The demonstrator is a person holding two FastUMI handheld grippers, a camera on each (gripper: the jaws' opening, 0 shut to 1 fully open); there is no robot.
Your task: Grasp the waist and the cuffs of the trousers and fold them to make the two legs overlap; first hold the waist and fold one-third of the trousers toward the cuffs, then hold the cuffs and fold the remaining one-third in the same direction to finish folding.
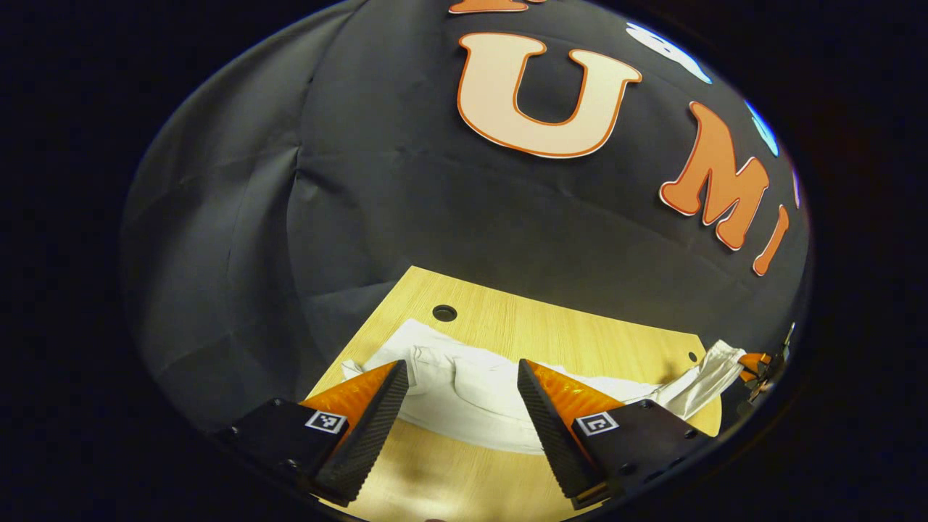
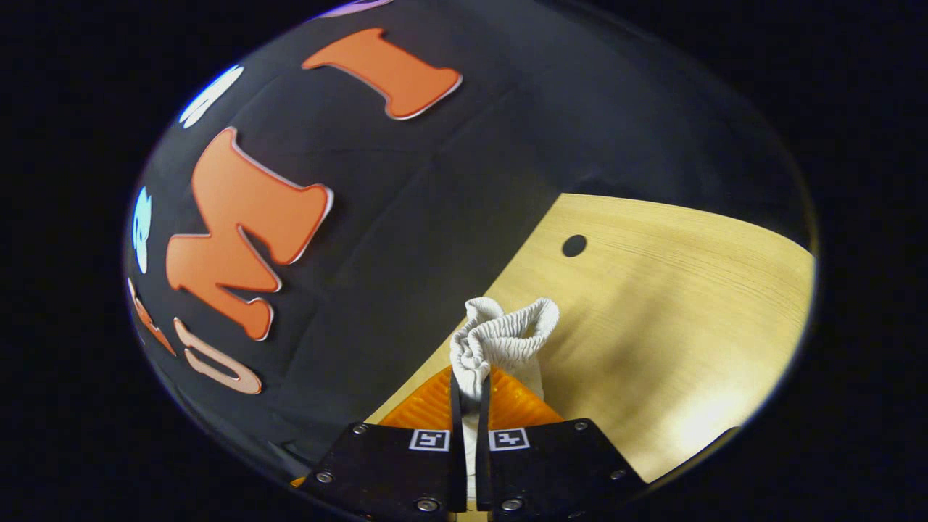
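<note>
White trousers [image 1: 471,399] lie bunched across the wooden table [image 1: 551,326]. My left gripper [image 1: 462,366] hovers open just above their near part, one finger on each side of a thick fold, touching nothing that I can see. At the far right of the left gripper view, one end of the trousers is lifted off the table, held by my right gripper [image 1: 757,366]. In the right gripper view, my right gripper [image 2: 470,380] is shut on a ribbed elastic edge of the trousers [image 2: 504,330], which bunches up above the fingertips. I cannot tell whether that edge is waist or cuff.
The table has a round hole [image 1: 444,313] near its back edge, behind the trousers; another hole [image 2: 574,246] shows in the right gripper view. Bare wood [image 2: 689,304] stretches to the right of the held cloth. The black booth wall stands close behind the table.
</note>
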